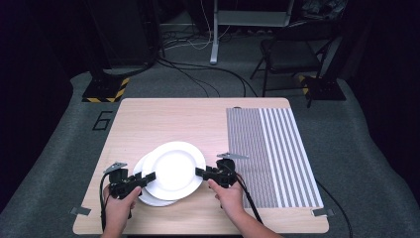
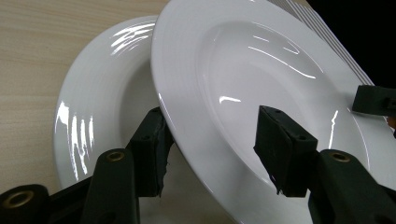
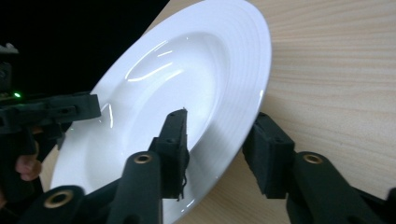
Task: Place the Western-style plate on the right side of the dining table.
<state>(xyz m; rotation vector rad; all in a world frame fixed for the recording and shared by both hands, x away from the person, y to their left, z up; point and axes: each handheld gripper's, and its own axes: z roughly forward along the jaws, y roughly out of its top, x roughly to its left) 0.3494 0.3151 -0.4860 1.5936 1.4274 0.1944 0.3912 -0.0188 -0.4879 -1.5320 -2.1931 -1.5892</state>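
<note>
Two white deep plates lie near the table's front edge. The upper plate (image 1: pixel 174 167) (image 2: pixel 261 60) (image 3: pixel 187 70) overlaps the lower plate (image 1: pixel 148 199) (image 2: pixel 102 84) and tilts off it to the right. My left gripper (image 1: pixel 148 177) (image 2: pixel 212 116) stands open astride the upper plate's left rim, one jaw under the rim and the other above the plate's surface. My right gripper (image 1: pixel 199 172) (image 3: pixel 220 116) stands open astride the right rim, with a gap on both sides. Each gripper view shows the other gripper at the far rim.
A grey striped mat (image 1: pixel 277 153) covers the right part of the wooden table (image 1: pixel 163 119). Beyond the table stand a black chair (image 1: pixel 289 52), a metal stand (image 1: pixel 214 44) and cables on the floor. Tape marks sit at both front corners.
</note>
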